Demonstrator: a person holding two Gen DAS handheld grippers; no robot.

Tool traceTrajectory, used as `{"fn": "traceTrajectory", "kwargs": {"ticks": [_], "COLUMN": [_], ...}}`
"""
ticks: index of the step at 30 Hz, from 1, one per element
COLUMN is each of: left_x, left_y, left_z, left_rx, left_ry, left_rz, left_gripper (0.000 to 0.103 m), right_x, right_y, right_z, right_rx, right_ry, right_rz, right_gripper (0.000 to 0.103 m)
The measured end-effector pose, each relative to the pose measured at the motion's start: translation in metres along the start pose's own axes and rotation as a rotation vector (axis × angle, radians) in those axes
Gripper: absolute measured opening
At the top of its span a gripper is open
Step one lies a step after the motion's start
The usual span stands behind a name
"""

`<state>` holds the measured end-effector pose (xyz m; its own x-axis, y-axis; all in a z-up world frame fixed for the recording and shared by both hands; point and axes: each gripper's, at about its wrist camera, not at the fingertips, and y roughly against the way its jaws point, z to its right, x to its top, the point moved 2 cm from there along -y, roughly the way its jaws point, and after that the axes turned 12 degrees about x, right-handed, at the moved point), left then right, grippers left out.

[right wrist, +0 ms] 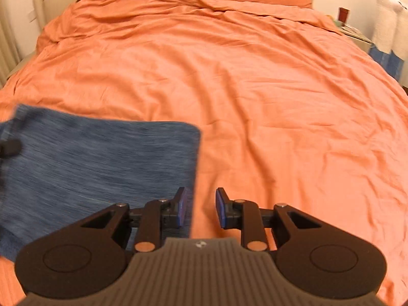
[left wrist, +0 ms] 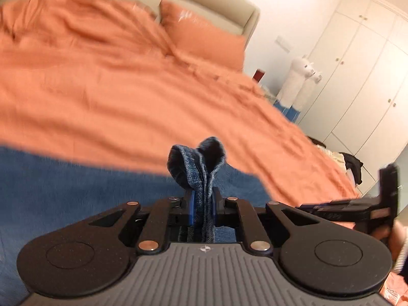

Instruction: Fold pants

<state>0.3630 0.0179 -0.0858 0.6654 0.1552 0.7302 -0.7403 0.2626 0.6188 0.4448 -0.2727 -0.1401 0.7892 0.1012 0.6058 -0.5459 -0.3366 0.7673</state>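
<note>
Denim fills the near left of the bed: the pants point(right wrist: 97, 168) lie flat on the orange duvet point(right wrist: 255, 89), folded into a blue rectangle with a straight right edge. At that near right edge the right gripper point(right wrist: 200, 207) hangs with its jaws partly apart and nothing between them; its left finger point(right wrist: 179, 207) is over the cloth, its right one over bare duvet. Over at the left side, the left gripper point(left wrist: 203, 204) has its jaws pinched tight on a bunched fold of the pants point(left wrist: 199, 163), which stands up in a loop beyond the blue pads point(left wrist: 191, 204). Far off, an orange pillow point(left wrist: 204, 38) leans on the beige headboard point(left wrist: 229, 5). To the right of the bed stand white wardrobe doors point(left wrist: 357, 63) and a white plush toy point(left wrist: 298, 76).
</note>
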Motion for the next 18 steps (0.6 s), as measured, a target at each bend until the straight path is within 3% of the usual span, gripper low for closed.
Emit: {"fn": "traceTrajectory", "kwargs": {"ticks": [4,7,11,18], "left_x": [0.018,0.007,-0.015,-0.038], "left_y": [-0.008,-0.032,-0.062,-0.079], "left_z": [-0.014,-0.045,-0.072,-0.095], "left_rx": [0.056,0.111,0.106,0.067], "left_ry": [0.02,0.061,0.101,0.186], "left_rz": [-0.087,-0.153,-0.221,-0.243], "left_gripper": [0.013,0.013,0.013,0.015], "right_x": [0.003,0.005,0.012,0.047], "right_y": [0.008,0.005,-0.012,-0.067], "right_z": [-0.001,-0.009,-0.019,-0.012], "right_rx": [0.014,0.037,0.075,0.072], "right_ry": [-0.003,0.027,0.054,0.027], "right_rz": [0.013,0.013,0.017,0.014], "right_gripper": [0.021,0.021,0.015,0.012]}}
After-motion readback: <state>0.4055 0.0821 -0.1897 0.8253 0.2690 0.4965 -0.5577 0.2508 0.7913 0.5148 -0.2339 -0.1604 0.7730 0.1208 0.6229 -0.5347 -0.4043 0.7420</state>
